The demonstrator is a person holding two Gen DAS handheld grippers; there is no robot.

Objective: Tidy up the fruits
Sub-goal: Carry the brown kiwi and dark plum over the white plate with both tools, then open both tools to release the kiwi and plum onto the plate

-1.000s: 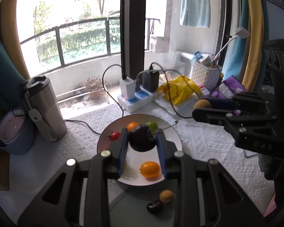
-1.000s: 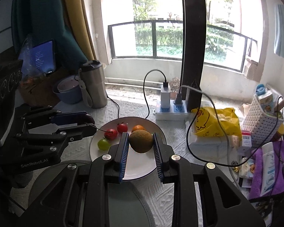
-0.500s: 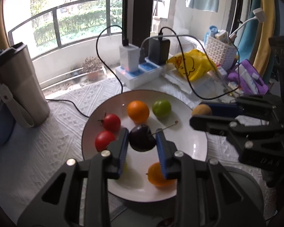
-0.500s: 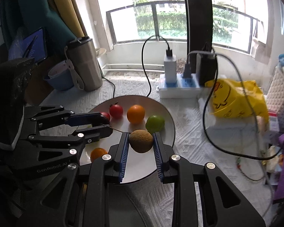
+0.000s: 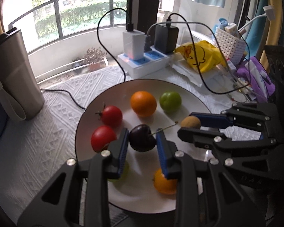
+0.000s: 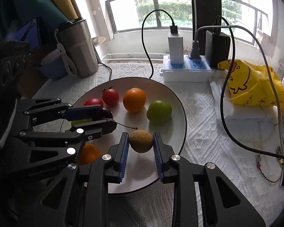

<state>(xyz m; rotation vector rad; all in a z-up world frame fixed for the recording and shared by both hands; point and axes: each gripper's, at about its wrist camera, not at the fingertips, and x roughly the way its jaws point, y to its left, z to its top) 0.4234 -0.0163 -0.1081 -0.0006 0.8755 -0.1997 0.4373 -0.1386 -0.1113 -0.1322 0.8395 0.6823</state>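
**Both fruits over the plate, release pending**

Holding two fruits at once: your left gripper (image 5: 142, 141) is clamped on the dark cherry (image 5: 141, 140), its blue pads (image 5: 123, 147) pressing either side and the stem sticking out toward the right. Your right gripper (image 6: 141, 141) is closed tight on the brown fruit (image 6: 141, 141), a rough-skinned round one, gripped at its middle.

Both fruits sit over the white plate (image 5: 189, 98), near its front half. Whether either one touches the plate surface cannot be told from these views; each looks just above it.

Already on the plate: two red tomatoes (image 5: 111, 115), an orange (image 5: 143, 103), a green fruit (image 5: 170, 99), a second orange fruit (image 5: 163, 184) at the near edge, and a pale green one partly hidden under your left fingers.

Step in hand, as judged: placing, with the set-down not yet made.

Next move calls for:
- lowering each fruit onto bare plate, clear of neighbours;
- parting the pads slowly, since round fruit will likely roll;
- minding the cherry stem, which reaches close to your right gripper;
- keeping the two grippers from knocking; they are near one another.

Note: the charger cable (image 6: 145, 43) lies just behind the plate.
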